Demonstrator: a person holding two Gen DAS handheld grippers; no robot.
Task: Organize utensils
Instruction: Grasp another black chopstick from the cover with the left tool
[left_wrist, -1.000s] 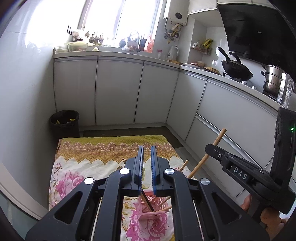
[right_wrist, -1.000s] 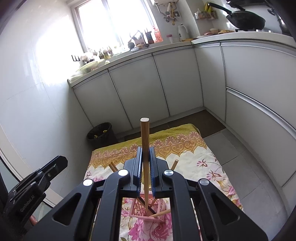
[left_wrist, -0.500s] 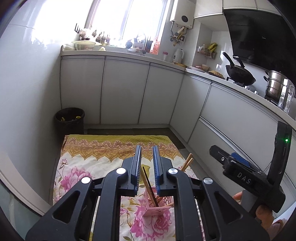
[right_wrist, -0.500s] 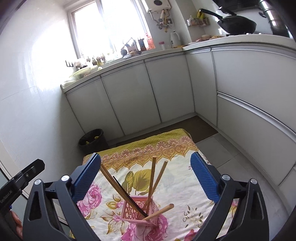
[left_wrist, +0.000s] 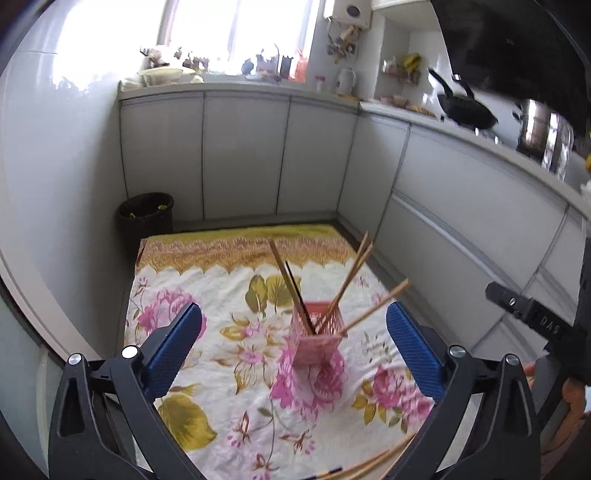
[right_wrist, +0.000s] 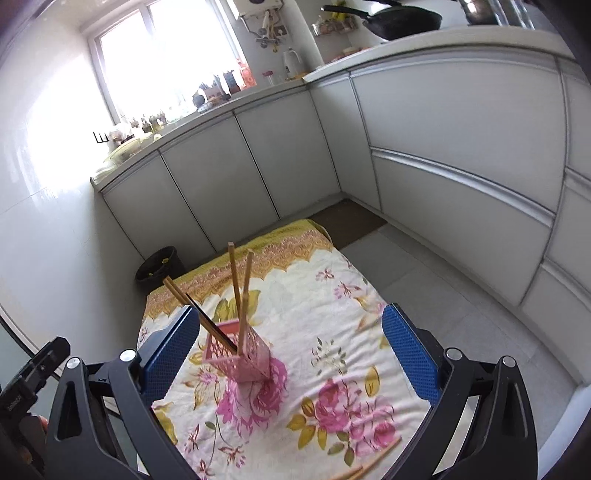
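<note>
Floral cloth (left_wrist: 207, 295); white kitchen cabinets (left_wrist: 240, 155)

A pink lattice holder (left_wrist: 317, 341) stands upright on the floral cloth (left_wrist: 207, 332), square-sided and open at the top; wooden chopsticks (left_wrist: 352, 273) lean out of it at different angles, some to the left, a pair to the right, one lower and flatter to the right; one dark chopstick (left_wrist: 297, 295) slants left among them; more wooden chopsticks (left_wrist: 373, 463) lie flat on the cloth at the near right edge, apart from the holder.
</note>
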